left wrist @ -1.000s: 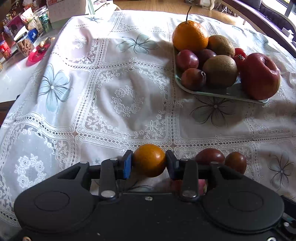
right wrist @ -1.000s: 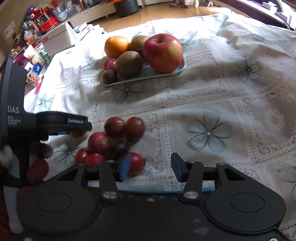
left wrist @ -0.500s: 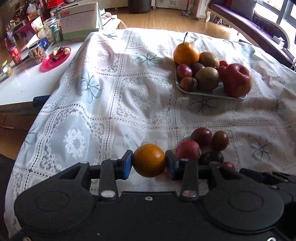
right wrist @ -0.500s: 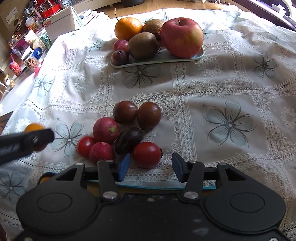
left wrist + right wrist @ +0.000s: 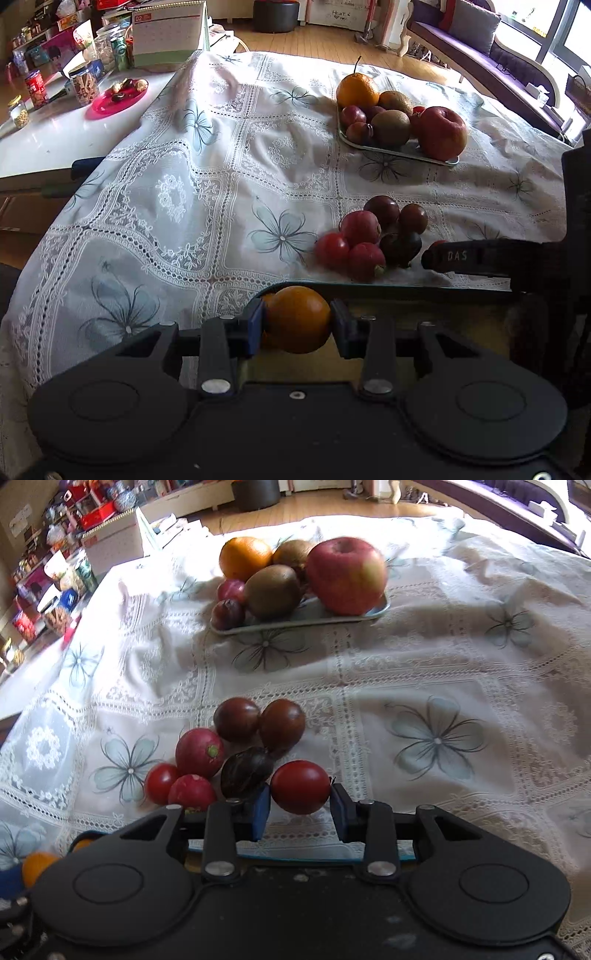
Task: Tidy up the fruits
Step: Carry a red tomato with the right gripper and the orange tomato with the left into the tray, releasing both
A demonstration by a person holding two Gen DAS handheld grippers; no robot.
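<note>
A small orange fruit (image 5: 297,319) is clamped in my left gripper (image 5: 297,322), which hangs over a teal-rimmed container (image 5: 406,286) at the table's near edge. Another orange fruit (image 5: 266,300) peeks out behind the held one. My right gripper (image 5: 300,806) is shut on a red tomato (image 5: 300,784) at the near side of a cluster of several small red and dark fruits (image 5: 236,720) on the lace tablecloth. Farther back, a grey-green tray (image 5: 380,609) carries an apple (image 5: 345,576), an orange (image 5: 243,557), kiwis and plums.
To the left stands a white side table (image 5: 55,140) with jars, cans and a pink plate (image 5: 118,98). A sofa (image 5: 480,40) lines the back right. The right gripper's black body (image 5: 480,254) reaches in from the right, close to the fruit cluster.
My left gripper pulled back with the orange fruit to the near edge, over the container. My right gripper moved forward and shut on the red tomato.
</note>
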